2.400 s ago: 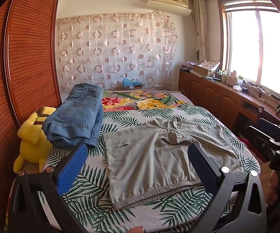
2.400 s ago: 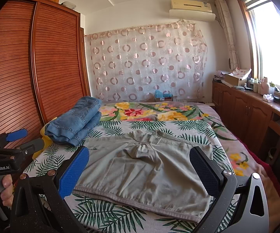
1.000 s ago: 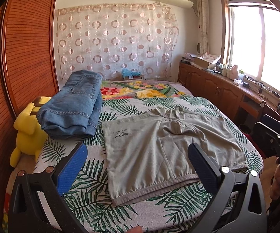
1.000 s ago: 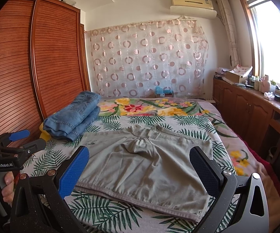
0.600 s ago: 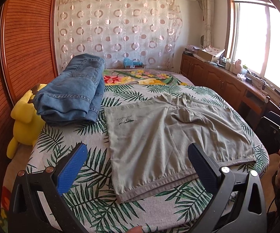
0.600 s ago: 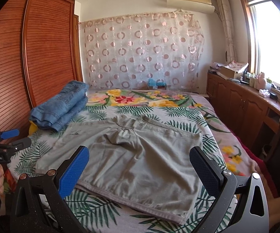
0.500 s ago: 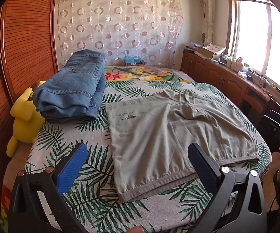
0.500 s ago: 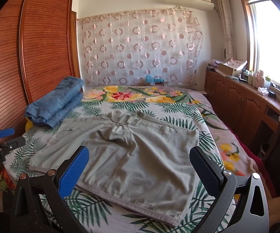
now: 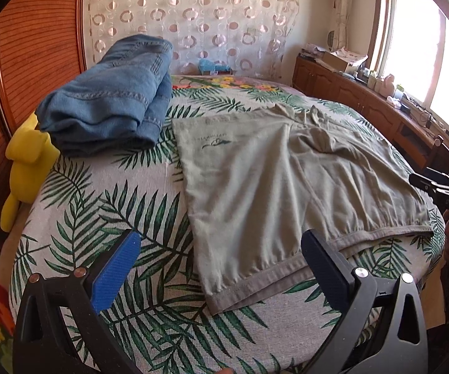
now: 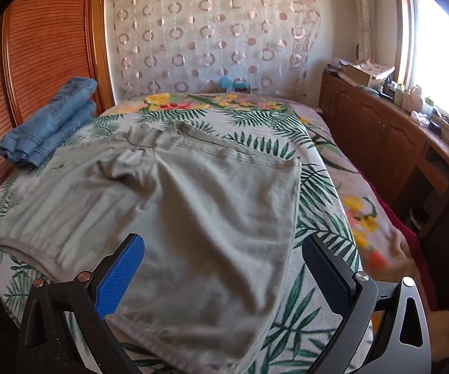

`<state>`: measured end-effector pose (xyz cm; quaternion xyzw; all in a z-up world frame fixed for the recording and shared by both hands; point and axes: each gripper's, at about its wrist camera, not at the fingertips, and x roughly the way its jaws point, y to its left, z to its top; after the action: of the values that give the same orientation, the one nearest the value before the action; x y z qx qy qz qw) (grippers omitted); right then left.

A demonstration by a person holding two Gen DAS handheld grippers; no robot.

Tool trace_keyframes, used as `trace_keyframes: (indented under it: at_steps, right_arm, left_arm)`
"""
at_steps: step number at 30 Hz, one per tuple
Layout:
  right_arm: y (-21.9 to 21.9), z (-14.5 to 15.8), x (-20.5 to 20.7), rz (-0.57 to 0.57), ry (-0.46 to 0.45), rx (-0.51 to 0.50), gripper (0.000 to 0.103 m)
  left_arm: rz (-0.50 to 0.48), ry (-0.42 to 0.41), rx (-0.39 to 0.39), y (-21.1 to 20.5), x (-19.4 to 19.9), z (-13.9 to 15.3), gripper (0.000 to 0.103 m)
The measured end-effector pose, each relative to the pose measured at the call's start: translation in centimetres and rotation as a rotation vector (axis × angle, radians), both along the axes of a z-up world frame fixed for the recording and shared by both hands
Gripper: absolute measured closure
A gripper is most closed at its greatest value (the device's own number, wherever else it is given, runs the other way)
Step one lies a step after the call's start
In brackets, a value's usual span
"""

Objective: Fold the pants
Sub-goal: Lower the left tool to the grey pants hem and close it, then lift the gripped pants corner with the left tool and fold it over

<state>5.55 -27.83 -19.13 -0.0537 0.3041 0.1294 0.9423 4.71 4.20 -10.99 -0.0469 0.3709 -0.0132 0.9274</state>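
A pair of grey-green shorts (image 9: 280, 180) lies spread flat on the bed, waistband towards the curtain, leg hems towards me; it also shows in the right wrist view (image 10: 174, 205). My left gripper (image 9: 221, 258) is open and empty, just above the hem of the left leg. My right gripper (image 10: 224, 265) is open and empty, over the right leg near its hem. The right gripper also shows in the left wrist view (image 9: 445, 190) at the far right edge, beside the bed.
Folded blue jeans (image 9: 109, 106) lie on the bed left of the shorts, also seen in the right wrist view (image 10: 50, 124). A yellow plush toy (image 9: 25, 162) sits at the bed's left edge by the wooden wardrobe (image 9: 31, 46). Wooden cabinets (image 10: 380, 137) run along the right.
Both grippers have moved forward and down towards the shorts, which now look larger and closer. Both grippers stay open. The shorts have not moved.
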Motion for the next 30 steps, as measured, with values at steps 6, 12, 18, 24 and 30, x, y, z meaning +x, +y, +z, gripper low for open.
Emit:
trace_keyframes:
  at_steps: [6,12,18,24,30]
  right_arm:
    - [-0.3,0.6,2.0,0.013,0.034,-0.017,0.015]
    - [-0.9,0.6,3.2,0.009,0.074,-0.007,0.025]
    - [-0.3,0.9,1.9,0.073,0.079,-0.005,0.025]
    - [0.4,0.5,1.0,0.099,0.121,-0.046,0.025]
    - [0.5,1.0,-0.1,0.098,0.117,-0.056,0.025]
  left_arm:
    - [-0.008,0.025,-0.037,0.7,-0.1,-1.1,0.013]
    - [-0.025,0.032,-0.06,1.0,-0.9,-1.5,0.032]
    - [-0.023,0.051,-0.063,1.3,-1.7,-2.0,0.051]
    - [-0.036,0.05,-0.052,1.3,-1.9,-2.1,0.06]
    - [-0.074,0.044,-0.047,0.5,-1.9,-1.9,0.095]
